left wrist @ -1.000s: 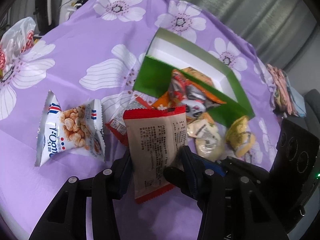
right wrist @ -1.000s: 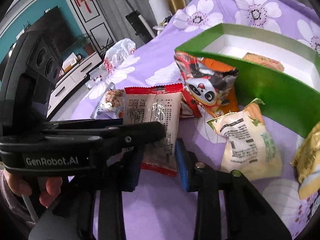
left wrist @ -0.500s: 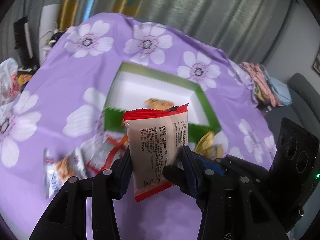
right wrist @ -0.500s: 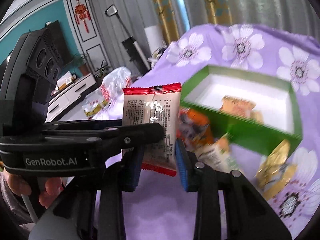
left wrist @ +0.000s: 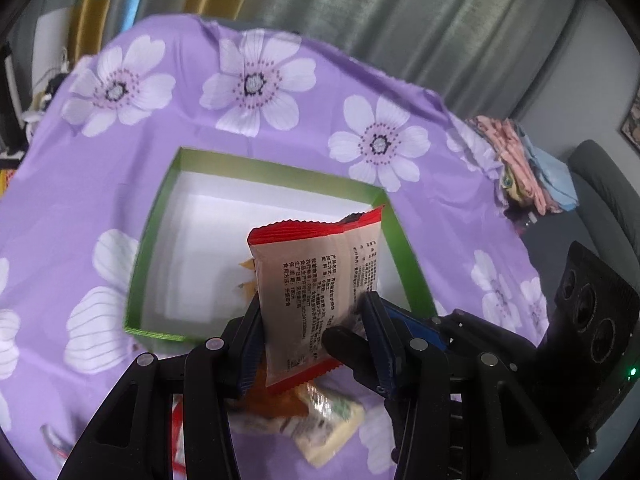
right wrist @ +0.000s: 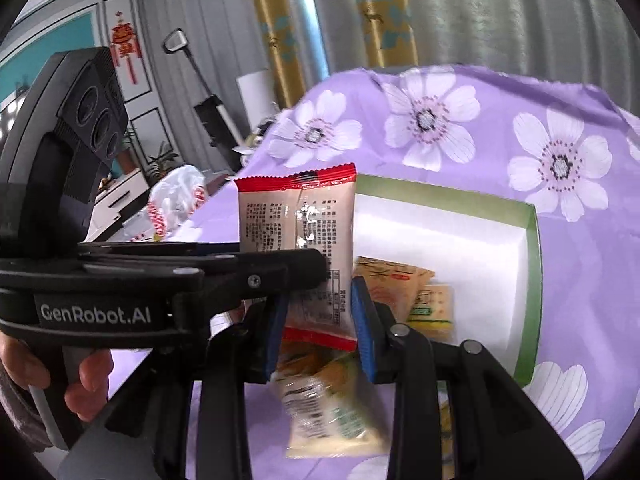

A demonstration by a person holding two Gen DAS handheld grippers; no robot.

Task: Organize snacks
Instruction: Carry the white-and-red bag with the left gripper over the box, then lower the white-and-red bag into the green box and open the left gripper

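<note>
Where the packet is: a beige snack packet (left wrist: pixel 316 292) with red ends stands upright in the air, above the near right part of the box.
Left gripper (left wrist: pixel 312 304): closed on the packet, one pad at each side of its lower half.
Right gripper (right wrist: pixel 318 312): its blue pads stand at both lower edges of the same packet; I cannot tell if they press it.
Hand (right wrist: pixel 86 376): in the right wrist view, at 8 o'clock, bare fingers hold the handle of the left gripper.
Box (left wrist: pixel 152 236): green walls, white inside, lying open on the cloth; two flat orange and yellow packets (right wrist: pixel 396 284) lie at its near side.
Loose snacks: a pale packet (left wrist: pixel 324 432) lies on the cloth outside the near wall of the box, at 6 o'clock under the grippers, with something orange beside it, blurred.
Surface: purple cloth (left wrist: pixel 280 128) with big white flowers, somewhat wrinkled, covers all the top.
Room, left wrist view: grey curtains (left wrist: pixel 400 20) at 12 o'clock, folded clothes (left wrist: pixel 520 160) at 2 o'clock beyond the cloth edge, a grey chair (left wrist: pixel 608 200) at 3 o'clock.
Room, right wrist view: yellow curtains (right wrist: pixel 276 40) at 12 o'clock, a red hanging ornament (right wrist: pixel 124 48) on the wall at 10 o'clock, a clear plastic bag (right wrist: pixel 176 196) at 9 o'clock.
</note>
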